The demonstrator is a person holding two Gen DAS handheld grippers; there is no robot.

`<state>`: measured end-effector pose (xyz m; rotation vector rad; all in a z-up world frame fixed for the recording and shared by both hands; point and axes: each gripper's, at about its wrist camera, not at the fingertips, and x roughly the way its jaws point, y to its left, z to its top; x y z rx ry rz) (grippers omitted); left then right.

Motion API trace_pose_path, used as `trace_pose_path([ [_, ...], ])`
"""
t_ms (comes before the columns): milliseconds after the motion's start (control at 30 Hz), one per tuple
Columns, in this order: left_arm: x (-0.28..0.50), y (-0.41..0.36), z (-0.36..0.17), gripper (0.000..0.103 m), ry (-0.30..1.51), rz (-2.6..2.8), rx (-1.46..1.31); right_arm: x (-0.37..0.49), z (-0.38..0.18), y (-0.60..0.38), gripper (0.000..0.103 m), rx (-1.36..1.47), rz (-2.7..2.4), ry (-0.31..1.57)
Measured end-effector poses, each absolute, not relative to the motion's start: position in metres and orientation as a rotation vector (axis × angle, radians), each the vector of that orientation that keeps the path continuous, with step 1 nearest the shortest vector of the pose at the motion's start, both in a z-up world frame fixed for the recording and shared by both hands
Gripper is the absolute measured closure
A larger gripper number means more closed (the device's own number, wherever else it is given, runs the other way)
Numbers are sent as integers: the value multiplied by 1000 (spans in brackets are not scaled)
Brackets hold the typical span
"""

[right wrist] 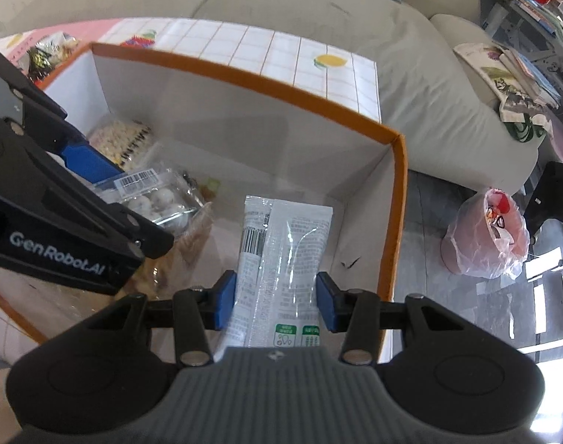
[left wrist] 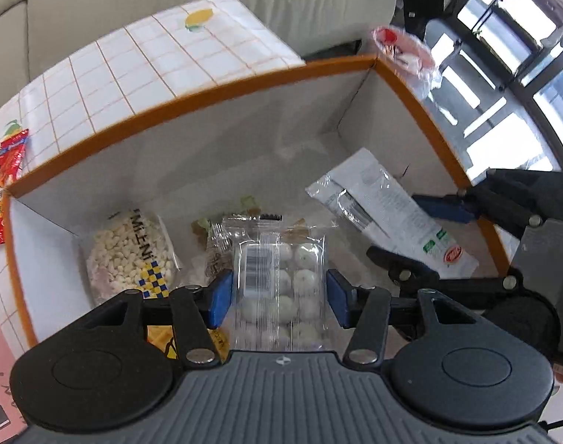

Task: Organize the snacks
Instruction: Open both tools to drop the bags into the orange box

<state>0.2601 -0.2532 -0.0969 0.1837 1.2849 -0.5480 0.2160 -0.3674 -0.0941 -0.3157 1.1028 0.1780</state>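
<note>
**Two snack packs over the orange-rimmed box**

The left gripper (left wrist: 279,298) reaches down into the orange-rimmed box (left wrist: 222,90) with a clear pack of round white sweets (left wrist: 281,277) between its blue pads. A narrow gap shows on each side of the pack, so the pads do not press on it. The right gripper (right wrist: 277,301) is clamped on a long white snack packet (right wrist: 281,255), which points down into the box near its right corner. On the box floor lie a bag of puffed rice (left wrist: 131,255) at the left and other clear-wrapped snacks, partly hidden. The box stands on a checked tablecloth (left wrist: 133,59), where a red sachet (left wrist: 5,181) lies outside the left wall. A beige sofa (right wrist: 318,18) stands behind, and a pink-lined bin (right wrist: 485,236) sits on the floor to the right.
</note>
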Motion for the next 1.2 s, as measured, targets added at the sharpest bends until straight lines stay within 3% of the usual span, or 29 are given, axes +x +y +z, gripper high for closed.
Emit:
trace_pose_path([
  [300, 262, -255, -92, 36, 1273, -541, 182, 224, -106, -364, 57, -366, 189, 1134],
  [400, 260, -252, -87, 26, 1254, -546, 179, 224, -103, -362, 57, -376, 186, 1132],
  [533, 259, -249, -75, 18, 1233, -543, 167, 224, -96, -361, 44, -382, 173, 1129],
  [633, 254, -247, -63, 17, 1218, -556, 174, 222, -91, -358, 43, -399, 166, 1126],
  [767, 244, -240, -42, 17, 1184, -570, 170, 217, -79, -354, 33, -425, 150, 1110],
  [1200, 202, -190, 13, 18, 1013, -495, 109, 173, -21, -341, 25, -266, 8, 972],
])
